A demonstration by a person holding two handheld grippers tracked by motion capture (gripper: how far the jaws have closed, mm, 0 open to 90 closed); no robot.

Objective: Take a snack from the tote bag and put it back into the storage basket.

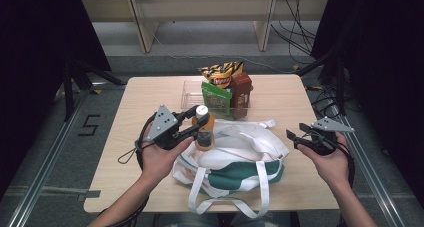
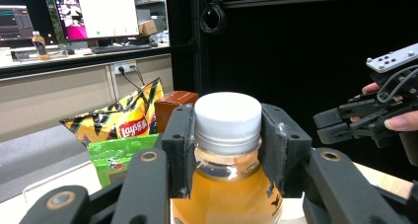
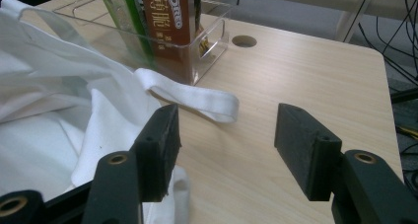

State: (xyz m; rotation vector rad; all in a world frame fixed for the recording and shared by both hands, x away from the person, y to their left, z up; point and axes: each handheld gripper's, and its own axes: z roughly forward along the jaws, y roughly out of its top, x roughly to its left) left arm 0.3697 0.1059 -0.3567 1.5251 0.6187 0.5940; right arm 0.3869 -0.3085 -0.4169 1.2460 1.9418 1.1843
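The left gripper (image 1: 196, 121) has its jaws pinching the neck of a bottle of orange drink (image 1: 204, 132), just under the white cap (image 2: 227, 114), and holds it upright over the mouth of the white and green tote bag (image 1: 235, 159) that lies slumped on the counter (image 1: 285, 94). In the left gripper view the pads press on both sides of the neck, so the grip looks firm. The step in hand appears to be packing: the bottle is carried above the bag and is not yet inside it.

The right gripper (image 1: 298, 137) hangs to the right of the bag with its jaws spread and nothing between them; in its own view the jaws frame bare wood, with a white strap (image 3: 197, 96) of the bag just beyond them.

Behind the bag stands a clear tray (image 1: 190, 89) with a bag of crisps (image 1: 221, 72), a green packet (image 1: 216, 96) and a brown carton (image 1: 241, 89) (probably the next things to pack).

The next move likely calls for lowering the bottle straight into the opening. The cloth lies loose and half collapsed, so the right gripper could take the rim or strap and hold the mouth wide first.
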